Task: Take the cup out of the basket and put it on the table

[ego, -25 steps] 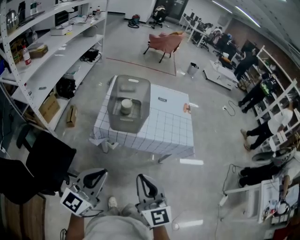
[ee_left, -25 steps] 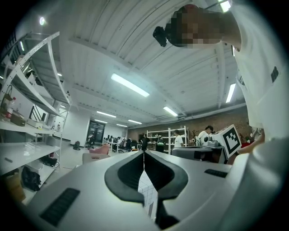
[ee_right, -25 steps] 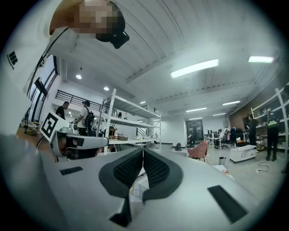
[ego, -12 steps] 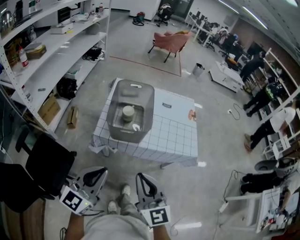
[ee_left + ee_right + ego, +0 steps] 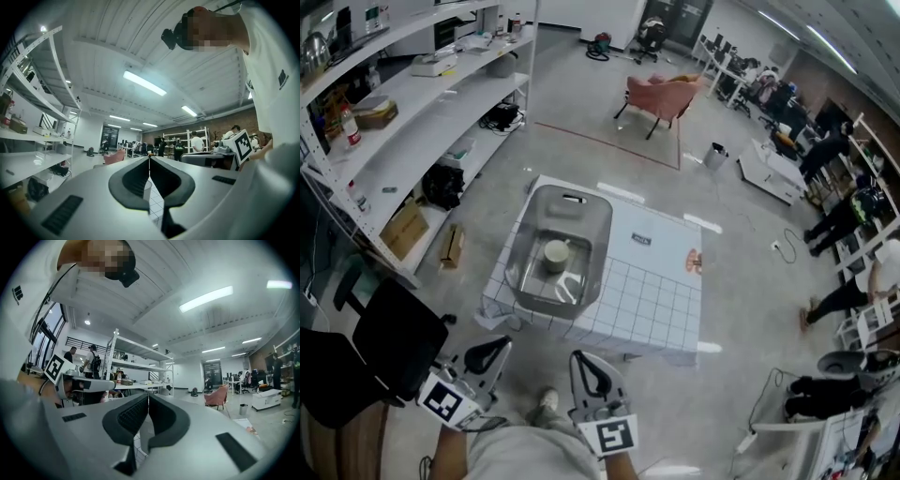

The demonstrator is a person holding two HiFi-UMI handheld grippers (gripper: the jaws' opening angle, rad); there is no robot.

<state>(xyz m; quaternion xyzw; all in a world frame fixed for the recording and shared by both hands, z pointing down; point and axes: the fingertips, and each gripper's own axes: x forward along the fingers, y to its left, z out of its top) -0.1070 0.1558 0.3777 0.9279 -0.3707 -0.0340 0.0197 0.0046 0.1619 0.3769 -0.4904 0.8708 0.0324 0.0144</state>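
Near the person's waist, the left gripper (image 5: 494, 348) and right gripper (image 5: 584, 366) are pointing level, jaws pressed together and empty, probably because the table (image 5: 656, 281) is standing well ahead; the cup (image 5: 555, 253) is sitting inside the basket (image 5: 602, 223) on it.

The table (image 5: 652, 281) stands mid-floor. The basket (image 5: 581, 199) sits on its left half, with the cup (image 5: 555, 253) inside it, near the middle. A rack (image 5: 412, 103) runs along the left side, with a box (image 5: 405, 228) at its foot. Behind the table stands an armchair (image 5: 666, 94), with a bin (image 5: 715, 155) to its right. The left gripper (image 5: 499, 343) and right gripper (image 5: 578, 356) are side by side before the table's near edge, well apart from it.
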